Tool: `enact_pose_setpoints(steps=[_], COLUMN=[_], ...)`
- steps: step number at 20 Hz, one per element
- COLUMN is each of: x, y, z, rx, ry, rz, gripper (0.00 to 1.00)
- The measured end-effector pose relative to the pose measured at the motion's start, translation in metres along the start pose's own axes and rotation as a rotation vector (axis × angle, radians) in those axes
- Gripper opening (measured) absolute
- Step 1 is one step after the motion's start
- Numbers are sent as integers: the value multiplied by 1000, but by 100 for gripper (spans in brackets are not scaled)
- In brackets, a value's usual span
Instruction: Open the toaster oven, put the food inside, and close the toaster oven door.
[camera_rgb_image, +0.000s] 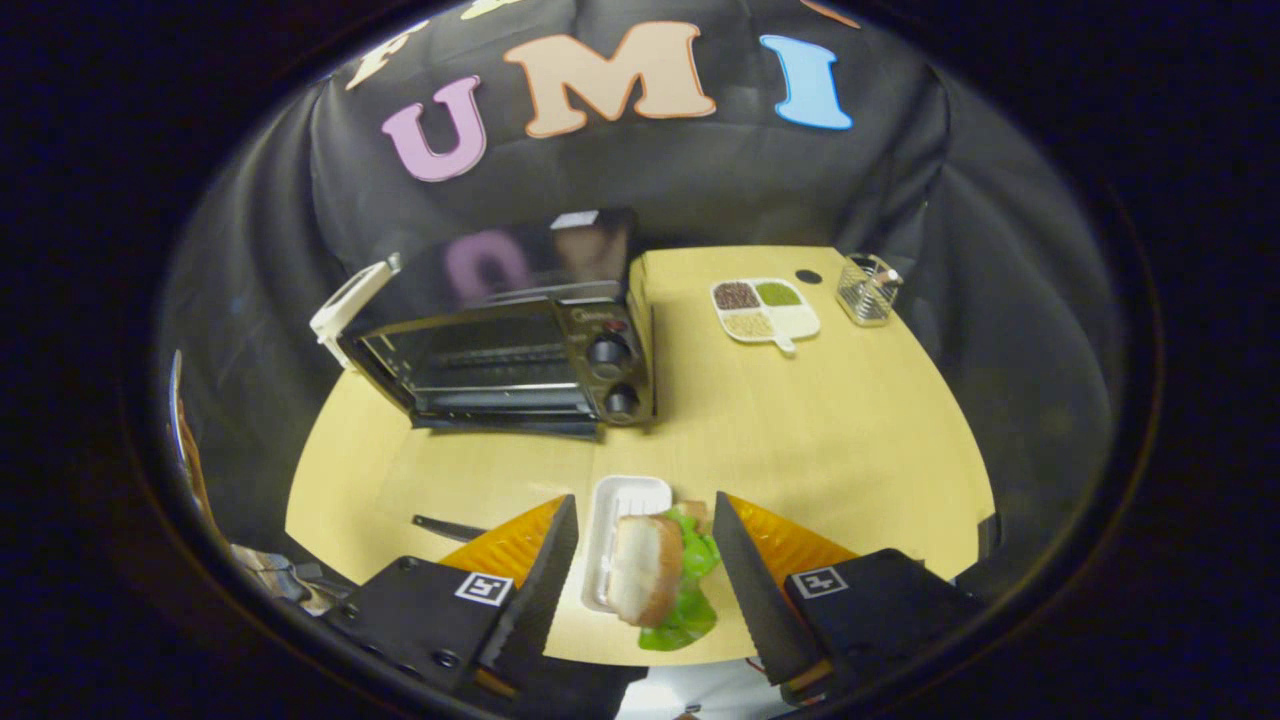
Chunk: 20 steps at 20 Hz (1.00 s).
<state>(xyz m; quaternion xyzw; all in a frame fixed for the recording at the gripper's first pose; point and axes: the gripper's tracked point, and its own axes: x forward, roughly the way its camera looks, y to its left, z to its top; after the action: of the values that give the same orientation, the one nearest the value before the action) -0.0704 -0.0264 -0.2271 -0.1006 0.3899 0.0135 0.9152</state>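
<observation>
A black toaster oven (520, 355) stands on the wooden table (820, 430), beyond my fingers and to the left. Its door (510, 425) hangs down open at the front, and the wire rack inside shows. The food is a sandwich (645, 575) of bread and green lettuce. It rests partly on a small white tray (628, 495) near the table's front edge. My gripper (645, 500) is open, with one finger on each side of the sandwich. A gap shows on both sides, so neither finger presses on it.
A white divided plate (765, 310) with grains and a clear holder (868, 290) sit at the far right of the table. A thin black tool (450, 527) lies left of my fingers. A white board (350, 300) leans beside the oven's left side.
</observation>
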Motion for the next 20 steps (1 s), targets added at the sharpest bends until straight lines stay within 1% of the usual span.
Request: enact_pose_setpoints(steps=[2, 6, 9, 11, 14, 17, 20], x=[8, 17, 21, 26, 26, 27, 20], y=[-8, -14, -18, -11, -1, 0, 12], z=[-13, -41, -56, -62, -63, -61, -53], rx=[1, 44, 13, 18, 105, 153, 187], ry=[34, 108, 139, 165, 203, 207, 185], rz=[-8, -9, -16, 14, 64, 69, 115], gripper=[85, 85, 86, 73, 54, 34, 34])
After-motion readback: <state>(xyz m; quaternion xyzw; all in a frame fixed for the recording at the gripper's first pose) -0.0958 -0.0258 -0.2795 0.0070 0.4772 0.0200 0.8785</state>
